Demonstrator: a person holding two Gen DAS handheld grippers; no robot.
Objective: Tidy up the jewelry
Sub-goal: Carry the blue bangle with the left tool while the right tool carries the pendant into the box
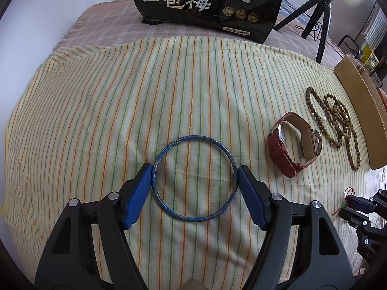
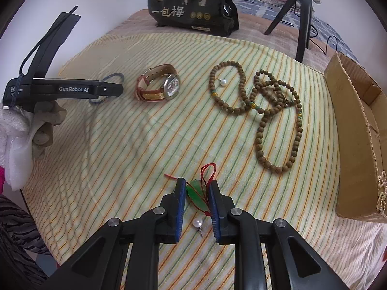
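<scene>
A blue bangle [image 1: 194, 178] lies on the striped cloth, and my left gripper [image 1: 194, 175] is shut on it, a pad touching each side. It also shows in the right wrist view [image 2: 113, 78] by the left gripper [image 2: 106, 89]. My right gripper [image 2: 197, 188] is shut on a green pendant [image 2: 197, 194] with a red cord. A white pearl earring [image 2: 197, 222] lies just behind the pendant between the fingers. A red-strapped watch [image 1: 293, 143] [image 2: 158, 85], brown bead strings [image 1: 338, 120] [image 2: 261, 104] and a second pearl [image 2: 222, 82] lie further off.
An open cardboard box [image 2: 358, 130] stands at the right edge, a pearl string [image 2: 382, 193] hanging on its wall. A black snack bag [image 1: 208, 2] and a black tripod [image 1: 319, 17] stand at the back. The striped cloth [image 1: 121, 96] covers the bed.
</scene>
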